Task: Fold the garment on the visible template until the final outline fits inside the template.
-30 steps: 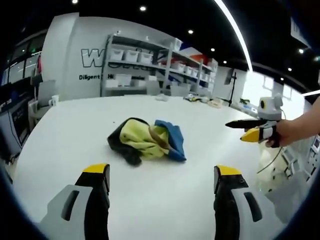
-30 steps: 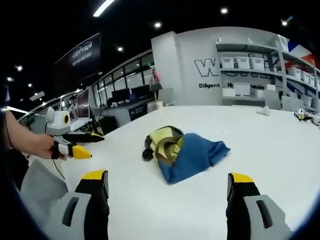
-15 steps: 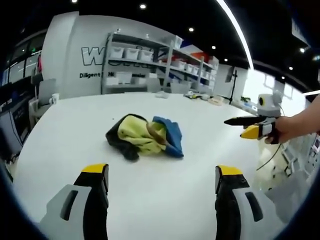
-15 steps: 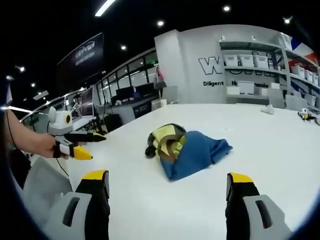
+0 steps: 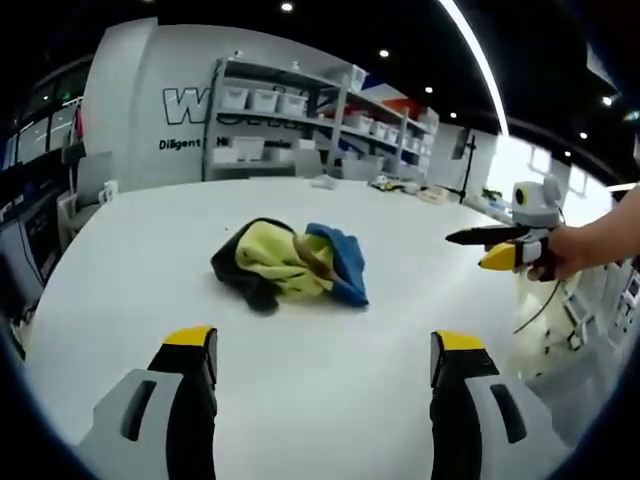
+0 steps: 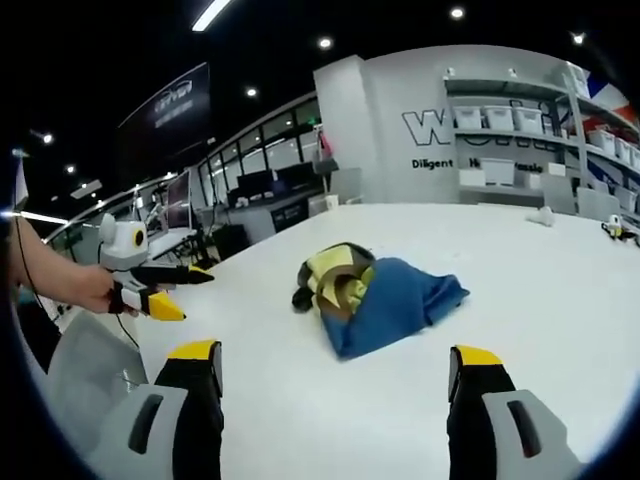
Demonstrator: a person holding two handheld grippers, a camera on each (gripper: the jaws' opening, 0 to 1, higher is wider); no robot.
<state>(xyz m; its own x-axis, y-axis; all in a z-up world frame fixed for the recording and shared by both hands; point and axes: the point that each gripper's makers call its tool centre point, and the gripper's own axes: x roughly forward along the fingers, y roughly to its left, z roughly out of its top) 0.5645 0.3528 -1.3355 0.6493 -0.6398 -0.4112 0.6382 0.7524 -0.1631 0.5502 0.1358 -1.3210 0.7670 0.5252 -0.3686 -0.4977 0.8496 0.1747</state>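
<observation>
A crumpled garment [image 5: 290, 265] in yellow, blue and black lies bunched in a heap in the middle of the white table [image 5: 150, 260]. In the right gripper view the garment [image 6: 375, 290] shows mostly its blue side, with yellow and black folds at the left. My left gripper [image 5: 324, 345] is open, its yellow-tipped jaws wide apart, short of the heap with nothing between them. My right gripper [image 6: 333, 355] is open too, equally short of the cloth. Each gripper also shows from the side in the other's view, held by a hand: the right gripper [image 5: 500, 245] and the left gripper [image 6: 160, 288].
Shelves with white bins [image 5: 270, 110] stand behind the table against a lettered wall [image 6: 440, 125]. Small items [image 5: 400, 195] lie near the table's far edge. Desks with monitors [image 6: 250, 190] line the left side of the right gripper view.
Both views have shifted slightly with the hands. The garment lies in the same heap, and both grippers have stayed open.
</observation>
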